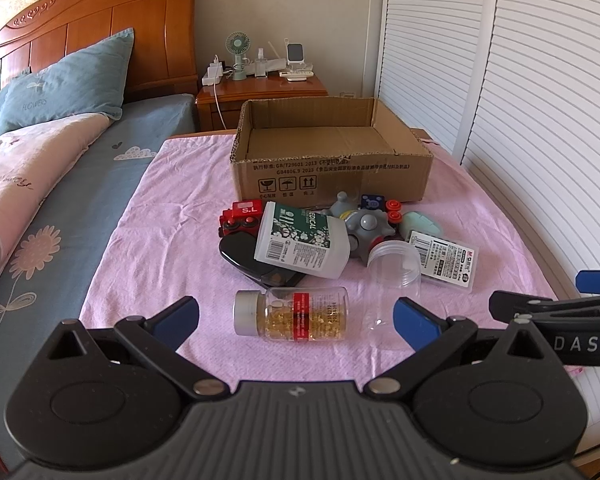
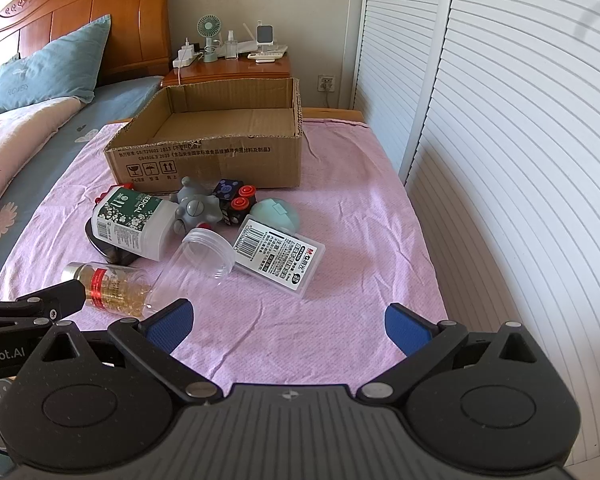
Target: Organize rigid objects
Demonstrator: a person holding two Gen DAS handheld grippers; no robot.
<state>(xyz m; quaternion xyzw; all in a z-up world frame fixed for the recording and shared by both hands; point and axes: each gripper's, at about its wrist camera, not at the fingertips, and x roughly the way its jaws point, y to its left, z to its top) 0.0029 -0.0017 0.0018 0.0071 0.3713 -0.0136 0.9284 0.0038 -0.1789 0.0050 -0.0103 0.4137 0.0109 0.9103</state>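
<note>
while both grippers hang spread wide and empty over the pink waffle-textured cloth [image 1: 172, 216], the corrugated cardboard box [image 1: 332, 168] sits open with the clutter heaped just in front of it. left gripper [image 1: 296, 316] frames a glassy capsule bottle [image 1: 296, 314], lying on its side in front of the box; right gripper [image 2: 288, 322] frames bare cloth. a clear ribbed jar [image 2: 198, 264] lies tipped beside a white squarish bottle [image 2: 134, 222]. only the left view shows the red toy train [image 1: 240, 218]; the right view shows only its edge.
</note>
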